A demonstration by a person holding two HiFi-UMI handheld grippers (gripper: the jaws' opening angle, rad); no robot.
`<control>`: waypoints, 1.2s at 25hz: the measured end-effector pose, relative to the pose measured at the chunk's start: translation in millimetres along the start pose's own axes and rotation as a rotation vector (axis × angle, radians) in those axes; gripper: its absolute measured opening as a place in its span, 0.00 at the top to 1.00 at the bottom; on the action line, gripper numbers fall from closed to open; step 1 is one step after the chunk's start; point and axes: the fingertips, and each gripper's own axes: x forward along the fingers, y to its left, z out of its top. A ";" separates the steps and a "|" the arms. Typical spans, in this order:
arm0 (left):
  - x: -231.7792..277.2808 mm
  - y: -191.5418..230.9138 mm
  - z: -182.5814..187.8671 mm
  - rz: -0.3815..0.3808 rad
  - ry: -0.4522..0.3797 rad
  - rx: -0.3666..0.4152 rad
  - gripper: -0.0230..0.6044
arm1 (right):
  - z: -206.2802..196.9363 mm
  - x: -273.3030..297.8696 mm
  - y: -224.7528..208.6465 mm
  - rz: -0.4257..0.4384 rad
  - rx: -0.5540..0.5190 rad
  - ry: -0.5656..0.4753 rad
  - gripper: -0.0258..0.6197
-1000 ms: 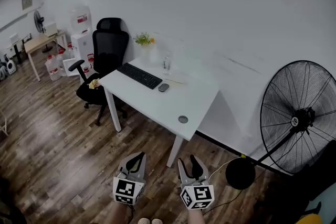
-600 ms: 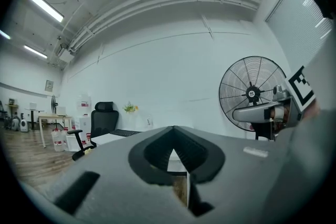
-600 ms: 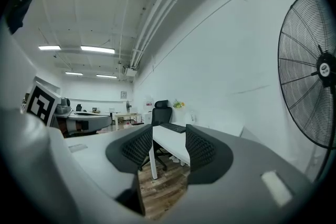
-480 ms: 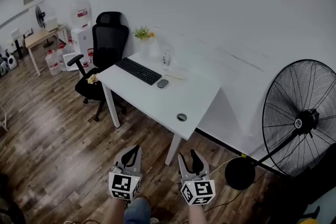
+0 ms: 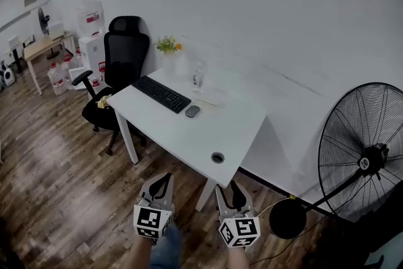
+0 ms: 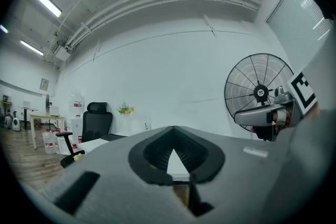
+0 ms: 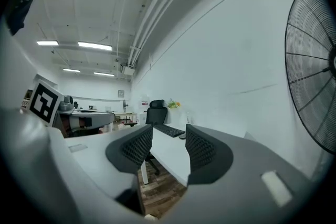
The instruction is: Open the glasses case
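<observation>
Left gripper (image 5: 164,181): low over floor, short of table's (image 5: 170,135) near corner, jaw tips touching, nothing held. Small dark oval (image 5: 192,111) off keyboard's (image 5: 160,94) right end, toward table's back edge: possibly glasses case, too small to tell. Head view alone shows tabletop from above; gripper views catch it edge-on. Right gripper (image 5: 232,189): jaws parted, empty. Table sits closer to grippers than half a second ago.

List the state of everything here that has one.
Left claw: shut, empty.
Right claw: open, empty.
Clear plastic bottle: upright on the white rectangular desk.
Black office chair: upright, beside the desk.
Large black floor fan: standing; running or not, cannot tell.
</observation>
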 end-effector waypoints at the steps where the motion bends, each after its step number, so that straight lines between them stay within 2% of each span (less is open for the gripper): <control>1: 17.5 7.1 0.1 -0.005 -0.006 -0.002 0.95 | 0.7 14.7 -7.9 -0.008 -0.007 -0.001 0.67; 7: 146.4 63.5 -0.9 -0.042 -0.015 -0.022 0.95 | 1.7 131.7 -61.3 -0.068 -0.008 0.003 0.67; 14: 305.2 130.5 4.3 -0.145 0.010 -0.019 0.95 | 4.0 288.7 -115.9 -0.138 0.026 0.027 0.67; 18: 388.1 158.4 -2.3 -0.190 0.030 -0.027 0.95 | 0.8 358.7 -148.7 -0.179 0.042 0.050 0.67; 23: 452.8 169.6 -14.2 -0.252 0.065 -0.030 0.95 | -8.6 409.6 -179.3 -0.227 0.067 0.089 0.67; 30: 503.9 171.4 -17.2 -0.294 0.091 -0.024 0.95 | -10.8 441.0 -202.9 -0.238 0.059 0.133 0.67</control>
